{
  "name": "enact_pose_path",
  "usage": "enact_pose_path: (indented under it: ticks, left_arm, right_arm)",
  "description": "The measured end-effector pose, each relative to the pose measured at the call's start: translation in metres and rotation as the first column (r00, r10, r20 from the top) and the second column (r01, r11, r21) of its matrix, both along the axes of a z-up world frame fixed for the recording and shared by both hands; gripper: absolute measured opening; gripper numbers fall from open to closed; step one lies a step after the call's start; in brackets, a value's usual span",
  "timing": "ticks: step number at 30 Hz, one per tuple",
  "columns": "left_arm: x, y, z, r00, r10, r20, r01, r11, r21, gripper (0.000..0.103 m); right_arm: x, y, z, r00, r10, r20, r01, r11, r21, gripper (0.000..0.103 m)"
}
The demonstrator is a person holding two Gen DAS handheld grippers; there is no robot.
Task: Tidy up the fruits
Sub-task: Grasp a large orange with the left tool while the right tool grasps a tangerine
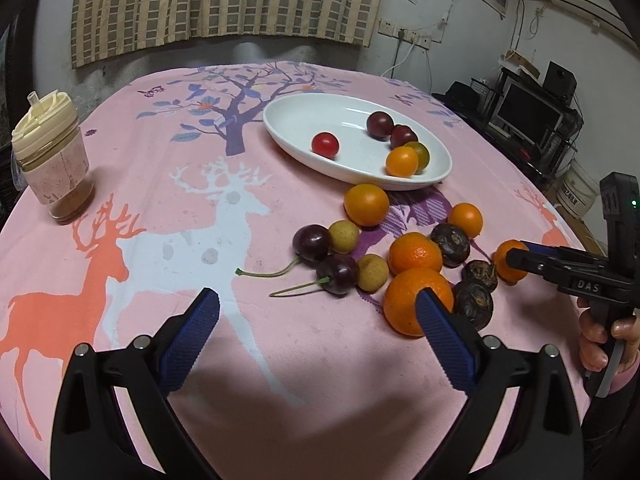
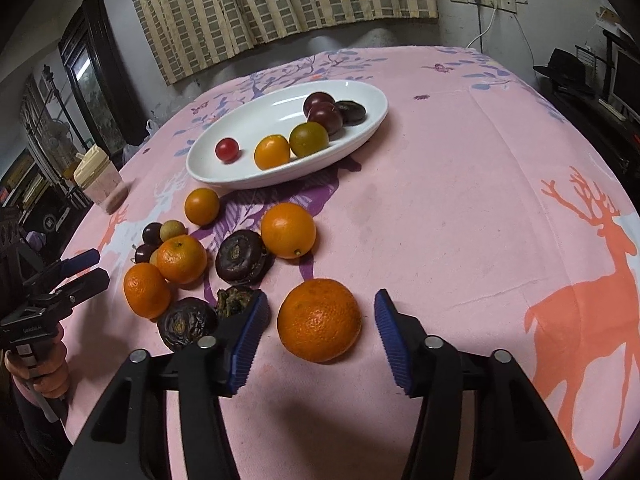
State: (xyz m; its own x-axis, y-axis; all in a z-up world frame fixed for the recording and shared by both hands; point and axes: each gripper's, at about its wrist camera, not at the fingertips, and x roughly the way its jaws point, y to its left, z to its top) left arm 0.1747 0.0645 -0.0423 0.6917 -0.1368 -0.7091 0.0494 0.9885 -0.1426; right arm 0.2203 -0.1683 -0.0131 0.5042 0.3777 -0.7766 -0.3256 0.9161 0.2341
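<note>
A white oval plate (image 1: 296,120) (image 2: 248,120) holds a red tomato (image 1: 325,144), dark plums (image 1: 380,124), an orange tomato (image 1: 401,161) and a green one. Loose mandarins (image 1: 415,253), cherries (image 1: 312,242), longans and dark water chestnuts (image 1: 452,243) lie on the cloth in front of it. My right gripper (image 2: 320,332) is open, its pads either side of a mandarin (image 2: 319,319) without touching. It shows in the left wrist view (image 1: 516,258) too. My left gripper (image 1: 316,320) is open and empty, its right pad before a mandarin (image 1: 404,300).
A lidded cup with a straw (image 1: 50,160) stands at the table's left edge. The round table carries a pink deer-print cloth (image 1: 180,220). A curtain hangs behind; shelves with a monitor stand at the right.
</note>
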Motion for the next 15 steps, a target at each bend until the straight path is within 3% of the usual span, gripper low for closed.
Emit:
enact_pose_path:
  ticks: [2, 5, 10, 15]
  left_arm:
    - [0.0, -0.004, 0.0, 1.0, -0.028, -0.003, 0.028, 1.0, -0.006, 0.096]
    - [-0.002, -0.013, -0.001, 0.996, -0.092, -0.006, 0.092, 0.996, -0.012, 0.094]
    - [-0.002, -0.035, -0.006, 0.976, -0.215, -0.037, 0.214, 0.977, -0.022, 0.061]
    - [0.004, -0.046, -0.01, 0.973, -0.224, -0.056, 0.224, 0.974, -0.006, 0.06]
  right_arm:
    - [0.002, 0.002, -0.004, 1.0, 0.007, -0.03, -0.007, 1.0, -0.008, 0.043]
    - [0.002, 0.002, -0.006, 0.999, 0.019, -0.04, -0.019, 1.0, 0.005, 0.041]
    - [0.002, -0.01, -0.005, 0.999, -0.022, -0.045, 0.025, 0.998, 0.064, 0.041]
    - [0.003, -0.012, -0.006, 0.998, -0.034, -0.051, 0.038, 0.997, 0.066, 0.041]
